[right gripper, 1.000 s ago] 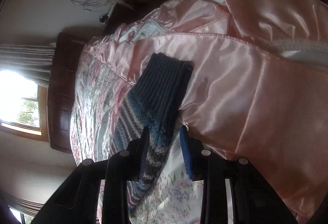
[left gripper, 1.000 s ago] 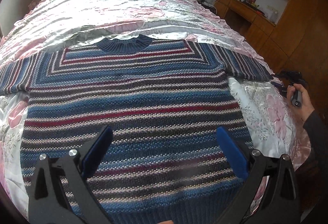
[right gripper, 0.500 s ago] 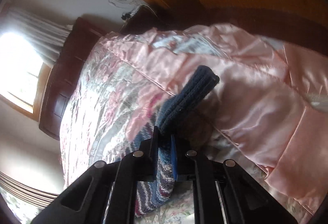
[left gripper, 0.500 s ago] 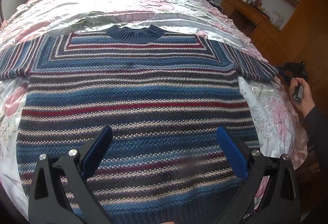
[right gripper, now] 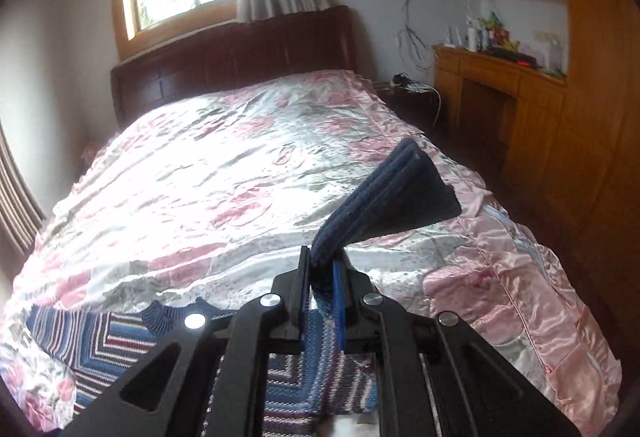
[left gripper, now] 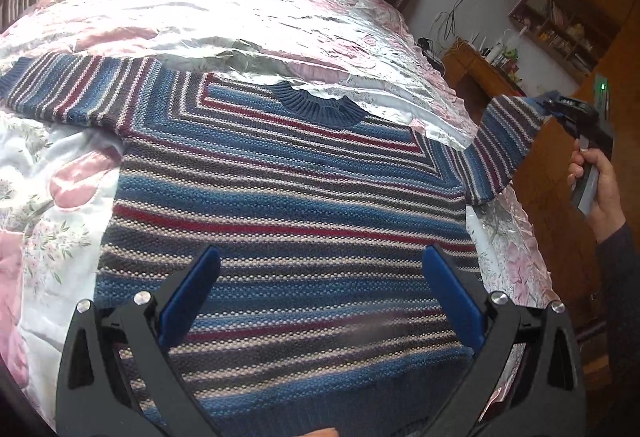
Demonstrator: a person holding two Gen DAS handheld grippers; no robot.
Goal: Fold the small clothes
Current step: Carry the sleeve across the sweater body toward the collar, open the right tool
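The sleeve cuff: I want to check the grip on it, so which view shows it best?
The right wrist view: the navy sleeve cuff sticks up from the shut right gripper, close and sharp. The left wrist view shows only the lifted striped sleeve; the cuff is small at the frame's edge.

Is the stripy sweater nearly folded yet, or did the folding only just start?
Only just started. Done: the sweater lies spread flat on the bed, neck away from the camera. In hand: the right gripper is shut on the right sleeve's cuff, lifted off the cover. The left gripper is open over the hem, holding nothing. Left: both sleeves and the body; the left sleeve lies straight out.
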